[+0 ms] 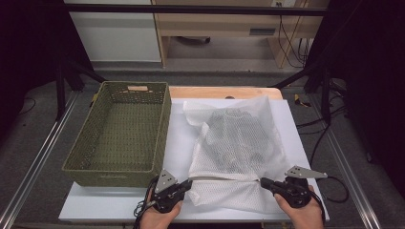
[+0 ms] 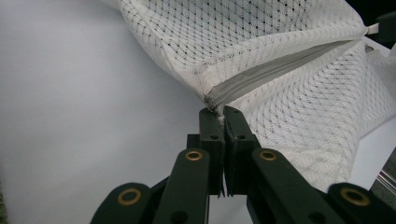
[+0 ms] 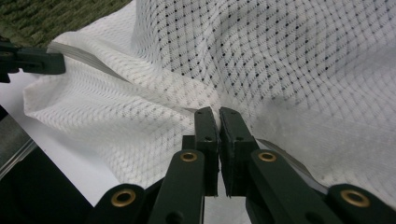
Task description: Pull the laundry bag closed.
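A white mesh laundry bag lies on the white tabletop, dark clothing showing through its upper part. A grey zipper runs across its near end. My left gripper is shut on the zipper's left end, jaws pinching the fabric there. My right gripper is shut on the bag's mesh at the right end of the zipper line. In the right gripper view the left gripper's black jaw shows far off at the upper left. The bag's near edge is stretched between the two grippers.
A green woven basket stands on the left of the table, beside the bag. The white tabletop shows between basket and bag. Dark frame posts and cables stand at both sides; the table's front edge is just behind my hands.
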`<state>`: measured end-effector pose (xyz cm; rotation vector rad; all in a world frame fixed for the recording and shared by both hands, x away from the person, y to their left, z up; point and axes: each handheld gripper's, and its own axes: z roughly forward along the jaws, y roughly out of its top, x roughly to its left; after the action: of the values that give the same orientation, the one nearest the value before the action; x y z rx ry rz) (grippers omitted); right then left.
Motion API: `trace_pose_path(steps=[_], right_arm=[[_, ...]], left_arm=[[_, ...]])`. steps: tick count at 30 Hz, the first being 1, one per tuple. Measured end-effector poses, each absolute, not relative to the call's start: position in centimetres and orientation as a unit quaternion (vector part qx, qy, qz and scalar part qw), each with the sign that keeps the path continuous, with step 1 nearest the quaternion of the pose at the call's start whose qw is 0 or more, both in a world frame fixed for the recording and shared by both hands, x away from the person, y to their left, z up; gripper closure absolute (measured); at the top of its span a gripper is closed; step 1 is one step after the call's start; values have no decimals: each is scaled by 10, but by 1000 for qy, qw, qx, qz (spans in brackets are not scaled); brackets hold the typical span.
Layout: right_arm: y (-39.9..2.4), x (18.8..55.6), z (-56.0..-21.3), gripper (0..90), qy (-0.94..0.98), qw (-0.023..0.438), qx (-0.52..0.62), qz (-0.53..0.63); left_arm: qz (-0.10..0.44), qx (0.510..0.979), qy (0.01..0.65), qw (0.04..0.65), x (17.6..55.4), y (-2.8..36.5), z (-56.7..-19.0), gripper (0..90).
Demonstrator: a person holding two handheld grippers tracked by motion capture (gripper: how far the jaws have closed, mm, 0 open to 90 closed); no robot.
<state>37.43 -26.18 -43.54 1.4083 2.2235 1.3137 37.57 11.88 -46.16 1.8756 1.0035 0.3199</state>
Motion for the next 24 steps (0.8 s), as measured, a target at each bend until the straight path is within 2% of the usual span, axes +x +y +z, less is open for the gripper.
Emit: trace_pose_path(steps=[24], right_arm=[[-302, 370, -435, 868, 740, 117, 497, 438]], left_arm=[[135, 765, 412, 476, 376, 119, -461, 880]])
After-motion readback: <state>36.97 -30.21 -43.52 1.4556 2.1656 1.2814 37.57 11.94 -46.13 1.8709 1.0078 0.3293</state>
